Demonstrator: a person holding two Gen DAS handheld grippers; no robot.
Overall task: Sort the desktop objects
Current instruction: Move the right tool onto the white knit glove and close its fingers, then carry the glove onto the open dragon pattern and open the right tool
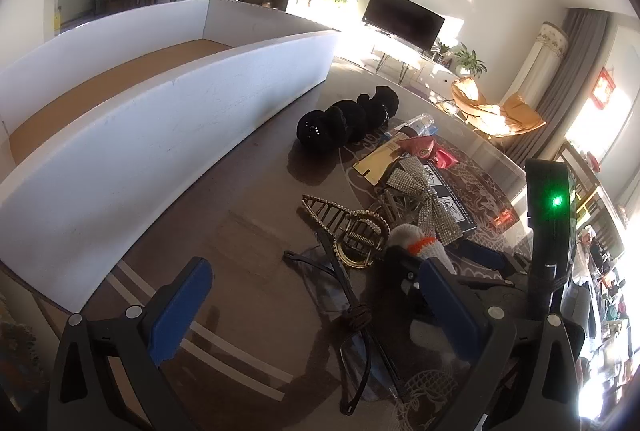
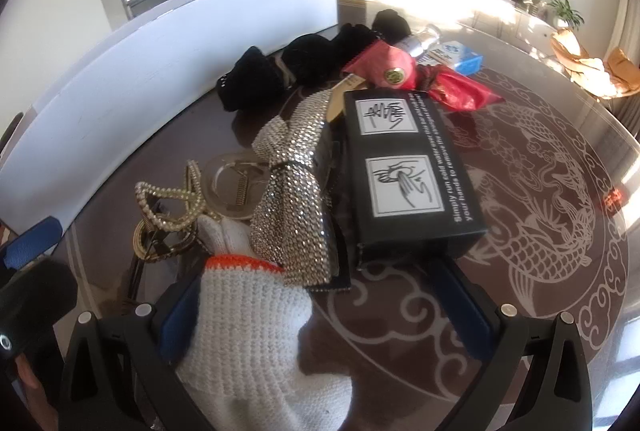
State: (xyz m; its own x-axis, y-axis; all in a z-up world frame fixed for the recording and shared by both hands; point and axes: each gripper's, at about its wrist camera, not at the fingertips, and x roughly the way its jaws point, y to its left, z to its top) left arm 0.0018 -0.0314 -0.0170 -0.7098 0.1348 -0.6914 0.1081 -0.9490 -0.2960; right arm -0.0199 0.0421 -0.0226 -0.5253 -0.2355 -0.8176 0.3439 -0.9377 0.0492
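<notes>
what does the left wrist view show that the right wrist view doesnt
Only the left wrist view shows the white box's brown floor and the eyeglasses between the open left gripper.
Only the right wrist view shows the blue packet and the koi pattern.
Both show the rhinestone bow, gold claw clip, black printed box and white knit glove.

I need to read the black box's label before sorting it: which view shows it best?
The right wrist view: the black box lies close ahead, its top face with two hand pictograms and white print fully visible. In the left wrist view the box is small and mostly hidden under the rhinestone bow.
</notes>
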